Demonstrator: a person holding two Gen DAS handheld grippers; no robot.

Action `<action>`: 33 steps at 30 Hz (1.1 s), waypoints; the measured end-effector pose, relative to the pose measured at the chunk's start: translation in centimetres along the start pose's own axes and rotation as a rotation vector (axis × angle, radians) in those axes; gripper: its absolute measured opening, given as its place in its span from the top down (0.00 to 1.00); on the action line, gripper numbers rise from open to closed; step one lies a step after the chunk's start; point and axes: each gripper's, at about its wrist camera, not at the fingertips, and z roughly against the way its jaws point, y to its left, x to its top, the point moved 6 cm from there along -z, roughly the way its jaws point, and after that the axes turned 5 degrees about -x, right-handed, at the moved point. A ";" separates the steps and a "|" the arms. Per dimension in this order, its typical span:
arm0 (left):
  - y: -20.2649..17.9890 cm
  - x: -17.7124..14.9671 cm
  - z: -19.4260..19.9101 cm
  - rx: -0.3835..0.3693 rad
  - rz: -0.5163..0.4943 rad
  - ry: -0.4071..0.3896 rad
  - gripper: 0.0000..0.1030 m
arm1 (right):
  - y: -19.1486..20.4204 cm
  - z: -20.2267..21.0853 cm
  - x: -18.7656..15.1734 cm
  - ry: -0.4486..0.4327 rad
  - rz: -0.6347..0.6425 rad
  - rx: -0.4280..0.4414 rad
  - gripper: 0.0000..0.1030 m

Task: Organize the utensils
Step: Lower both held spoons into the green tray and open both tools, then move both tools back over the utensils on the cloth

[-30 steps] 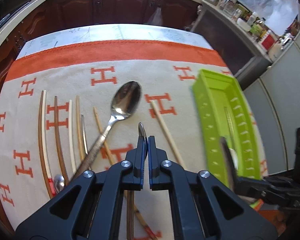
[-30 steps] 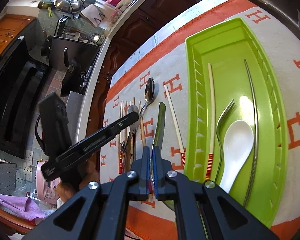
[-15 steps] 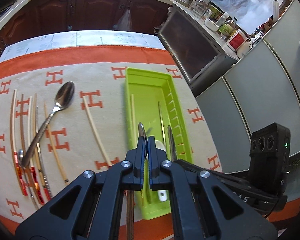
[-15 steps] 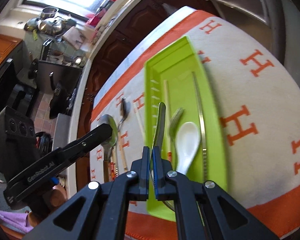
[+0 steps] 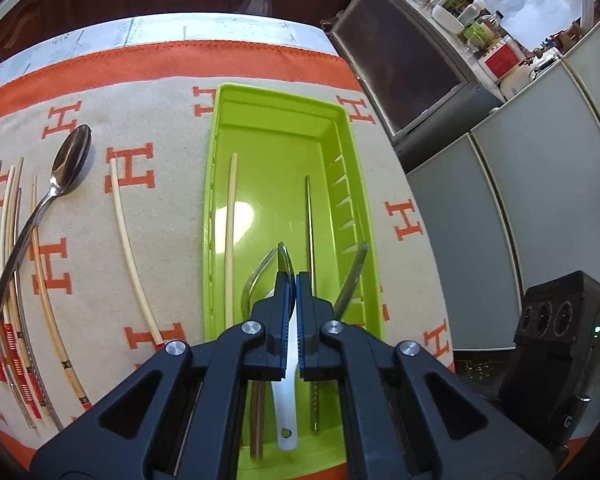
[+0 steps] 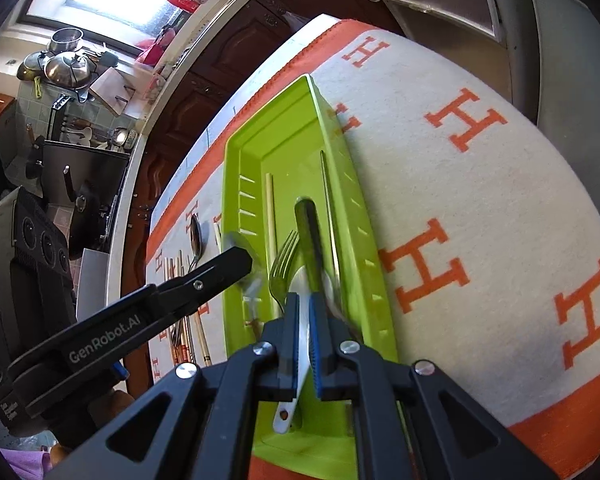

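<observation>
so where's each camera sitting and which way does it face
left wrist: on the left tongs, looking steeply down at the green tray; own tongs shut on a spoon.
right wrist: on the right tongs, looking down the tray lengthwise; own tongs just opening around a metal handle, left tongs alongside.
shared: tray, white spoon, orange-bordered cloth.

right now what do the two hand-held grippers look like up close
Both are matte black plastic with angular triangular cut-outs and round silver bolts at the linkage joints. Each finger is lined with a ribbed blue pad. The left hand-held gripper carries white "GenRobot.AI" lettering along its side and a boxy black camera module with three round lenses. The right hand-held gripper matches it; its module shows a small green light.
</observation>
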 end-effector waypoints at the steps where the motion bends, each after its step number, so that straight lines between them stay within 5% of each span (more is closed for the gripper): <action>1: 0.1 0.1 0.0 0.005 -0.002 -0.004 0.99 | 0.1 0.2 0.0 -0.005 0.008 -0.006 0.94; 9: -0.6 -0.3 2.5 0.025 -0.056 -0.039 0.95 | 0.7 1.7 -0.5 -0.040 0.044 -0.022 0.83; 16: -0.2 -1.9 6.3 0.076 -0.101 -0.111 0.63 | 1.5 2.6 -1.7 -0.047 0.076 -0.027 0.82; 33: 7.3 -8.8 11.1 0.266 -0.098 -0.129 0.63 | 4.7 3.5 -5.1 -0.054 0.186 -0.095 0.82</action>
